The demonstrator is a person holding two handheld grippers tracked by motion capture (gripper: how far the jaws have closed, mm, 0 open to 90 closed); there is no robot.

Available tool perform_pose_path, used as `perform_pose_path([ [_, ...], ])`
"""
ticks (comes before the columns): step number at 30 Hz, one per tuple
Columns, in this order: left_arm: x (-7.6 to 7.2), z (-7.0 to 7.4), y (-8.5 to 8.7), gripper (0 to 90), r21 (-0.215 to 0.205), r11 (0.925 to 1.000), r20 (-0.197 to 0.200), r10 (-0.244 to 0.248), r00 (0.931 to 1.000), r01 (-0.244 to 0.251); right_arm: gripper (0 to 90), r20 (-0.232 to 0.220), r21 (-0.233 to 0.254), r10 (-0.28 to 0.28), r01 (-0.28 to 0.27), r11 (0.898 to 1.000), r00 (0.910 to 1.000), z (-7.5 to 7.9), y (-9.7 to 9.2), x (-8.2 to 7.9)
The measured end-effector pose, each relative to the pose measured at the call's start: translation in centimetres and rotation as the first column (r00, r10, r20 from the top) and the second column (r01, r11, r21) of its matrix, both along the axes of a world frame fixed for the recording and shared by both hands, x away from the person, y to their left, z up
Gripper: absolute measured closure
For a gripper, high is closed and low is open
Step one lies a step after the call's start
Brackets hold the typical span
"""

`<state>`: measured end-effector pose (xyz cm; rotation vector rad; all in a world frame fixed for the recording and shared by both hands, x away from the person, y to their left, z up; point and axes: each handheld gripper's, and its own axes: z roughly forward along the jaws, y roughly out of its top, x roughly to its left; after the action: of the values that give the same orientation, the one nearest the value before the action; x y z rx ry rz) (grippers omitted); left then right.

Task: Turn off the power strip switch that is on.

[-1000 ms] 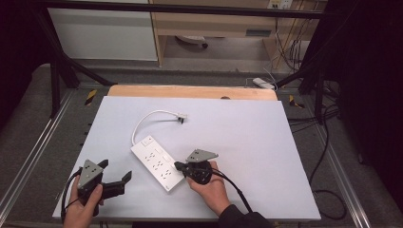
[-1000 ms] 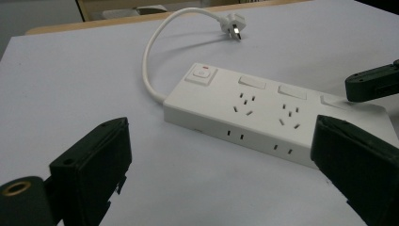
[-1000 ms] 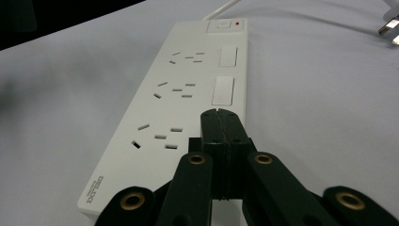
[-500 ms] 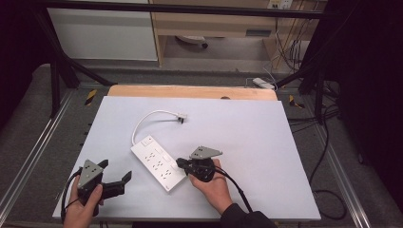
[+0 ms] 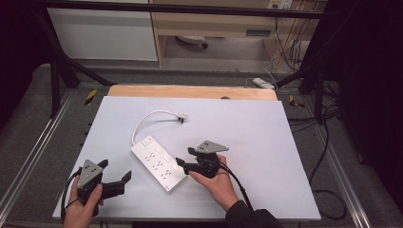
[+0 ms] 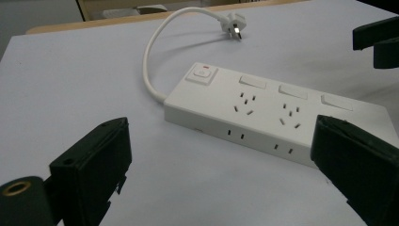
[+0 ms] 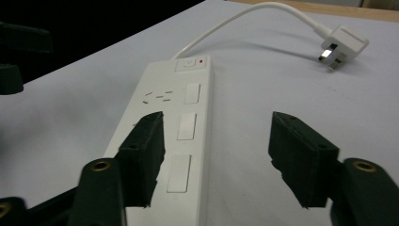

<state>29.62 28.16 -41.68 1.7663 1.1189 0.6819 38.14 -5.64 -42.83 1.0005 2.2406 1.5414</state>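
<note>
A white power strip [image 5: 159, 164] lies at a slant on the white table [image 5: 285, 142]. Its short cord curls back to a plug [image 5: 181, 117]. My right gripper [image 5: 184, 156] is at the strip's near right side; its jaws have just been opening and now stand open. In the right gripper view [image 7: 219, 127] the left jaw hangs over the strip [image 7: 174, 122] and the right jaw over bare table, with nothing pinched. My left gripper [image 5: 115, 170] rests open at the front left, pointing at the strip [image 6: 273, 108], apart from it.
A wooden strip [image 5: 190, 91] borders the table's far edge. Beyond it a small white adapter [image 5: 263, 83] lies on the floor. Cables [image 5: 328, 156] trail past the right edge. A black frame post [image 5: 54, 71] stands at the back left.
The right gripper's jaws have gone from shut to open beside the power strip. Both hands have stayed nearly where they were. The strip has not moved.
</note>
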Motion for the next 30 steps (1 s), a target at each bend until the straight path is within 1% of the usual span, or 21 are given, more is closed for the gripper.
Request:
perform_pose_path([
  [6,0.0,0.0,0.0,5.6,0.0,1.0,0.0,0.0,1.0,0.0,14.8,-0.005,-0.008,-0.02,0.02,1.0,0.9998,0.7,-0.3,0.3],
  [9,0.0,0.0,0.0,5.6,0.0,1.0,0.0,0.0,1.0,0.0,8.1,-0.006,-0.019,-0.031,0.031,0.999,0.9995,1.0,-0.5,0.5],
  [11,0.0,0.0,0.0,5.6,0.0,1.0,0.0,0.0,1.0,0.0,5.5,-0.005,-0.024,-0.041,0.041,0.999,0.9991,1.2,-0.7,0.6],
  [17,0.0,0.0,0.0,5.6,0.0,1.0,0.0,-0.001,1.0,0.001,2.8,0.015,-0.028,-0.054,0.054,0.998,0.9984,2.0,-1.5,0.7],
  [18,0.0,0.0,0.0,5.6,0.0,1.0,0.0,-0.001,1.0,0.001,3.1,0.019,-0.027,-0.055,0.055,0.998,0.9983,2.2,-1.7,0.8],
  [21,0.0,0.0,0.0,5.6,-0.001,1.0,0.0,-0.001,1.0,0.001,3.3,0.013,-0.013,-0.057,0.058,0.998,0.9983,2.6,-2.3,0.9],
  [23,0.0,0.0,0.0,5.6,-0.001,1.0,0.0,-0.001,1.0,0.001,3.1,0.02,-0.012,-0.063,0.063,0.998,0.9978,2.9,-2.8,1.0],
  [26,0.0,0.0,0.0,5.6,-0.001,1.0,0.0,-0.001,1.0,0.001,3.0,0.038,-0.014,-0.081,0.081,0.997,0.996,3.3,-3.5,1.0],
  [30,0.0,0.0,0.0,5.6,0.0,1.0,-0.001,0.0,1.0,0.0,3.3,0.07,-0.005,-0.117,0.118,0.993,0.9907,3.7,-4.5,1.0],
])
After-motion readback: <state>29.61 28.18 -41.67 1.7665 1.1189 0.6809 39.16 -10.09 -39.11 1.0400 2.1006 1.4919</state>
